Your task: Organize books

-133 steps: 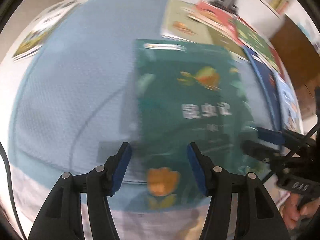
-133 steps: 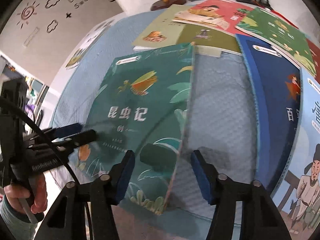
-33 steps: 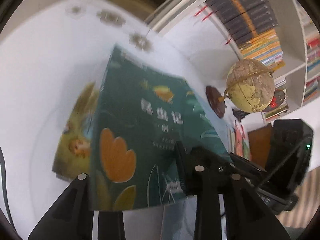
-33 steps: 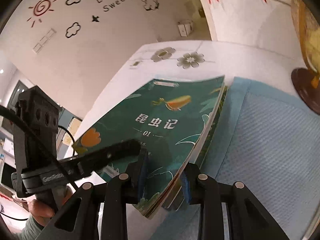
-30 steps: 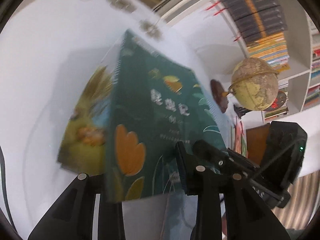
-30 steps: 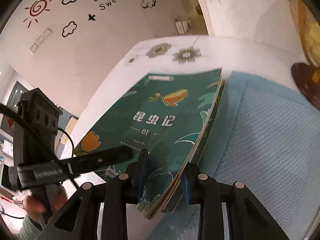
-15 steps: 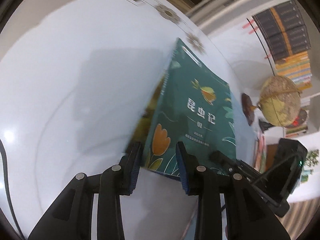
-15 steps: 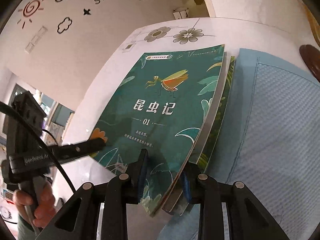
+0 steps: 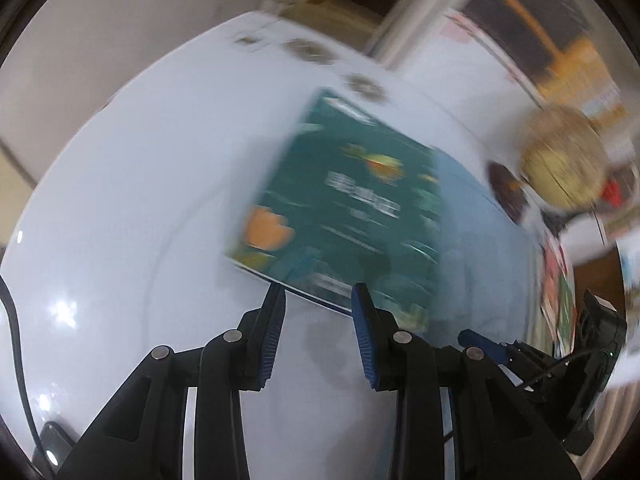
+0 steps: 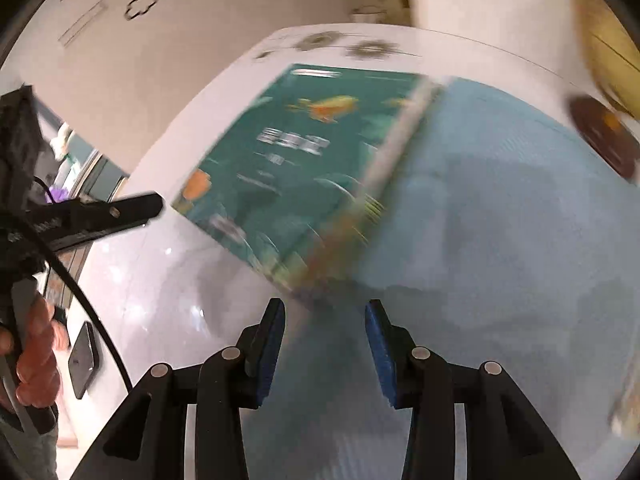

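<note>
Lying flat – green book [image 9: 340,208] (both hand-held grippers empty).

We hold our left gripper [image 9: 318,300] angled steeply down, its blue pads [image 9: 274,334] parted with nothing between them. Our right gripper [image 10: 325,314] tilts down likewise; its jaws have just been opening and stand apart, empty. In the right wrist view our left hand [image 10: 34,350] clasps its gripper's handle, a sleeve below it.
</note>
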The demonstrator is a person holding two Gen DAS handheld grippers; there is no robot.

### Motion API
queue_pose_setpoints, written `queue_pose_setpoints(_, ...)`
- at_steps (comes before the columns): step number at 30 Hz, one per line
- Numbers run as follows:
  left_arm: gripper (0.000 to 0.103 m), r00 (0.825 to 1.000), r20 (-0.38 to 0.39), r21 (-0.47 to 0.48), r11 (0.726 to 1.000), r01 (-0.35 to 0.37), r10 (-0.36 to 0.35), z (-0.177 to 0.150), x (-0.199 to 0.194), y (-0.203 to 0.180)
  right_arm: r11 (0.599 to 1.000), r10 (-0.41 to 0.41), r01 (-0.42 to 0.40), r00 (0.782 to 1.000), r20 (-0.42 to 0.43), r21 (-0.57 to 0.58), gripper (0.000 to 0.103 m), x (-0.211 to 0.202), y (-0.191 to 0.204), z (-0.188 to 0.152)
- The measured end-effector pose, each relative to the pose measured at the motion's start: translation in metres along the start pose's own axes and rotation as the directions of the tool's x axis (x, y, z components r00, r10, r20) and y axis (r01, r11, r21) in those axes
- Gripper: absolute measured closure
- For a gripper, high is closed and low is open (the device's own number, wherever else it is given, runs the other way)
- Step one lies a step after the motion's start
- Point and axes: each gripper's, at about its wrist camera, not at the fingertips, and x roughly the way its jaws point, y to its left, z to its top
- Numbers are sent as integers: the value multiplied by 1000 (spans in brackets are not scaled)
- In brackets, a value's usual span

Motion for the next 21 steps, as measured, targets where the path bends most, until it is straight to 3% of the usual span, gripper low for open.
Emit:
queue_pose_setpoints(3,73,999,-32,87,996,34,-31,-12,4,-42,996,-39,35,998,53,81,60,-46,-29,-37)
queue_pose_setpoints(5,72,997,-70,151,987,55,-45,-22,12,-75,985,-79,63,992,100,161,42,-77,-53,-63)
queue_pose_setpoints(12,71,982,-176,374,918,134,-72,-80,36,-204,906,-171,106,977,127,410,41,-142,-156,-134)
queue_pose_setpoints(17,70,970,-227,434,882,184,-91,-128,45,-292,853,-225,134,966,124,504,41,-192,-235,-182)
queue_pose_setpoints(21,70,943,-294,458,844,279,-152,-173,55,-365,796,-310,200,945,102,571,41,-236,-294,-231)
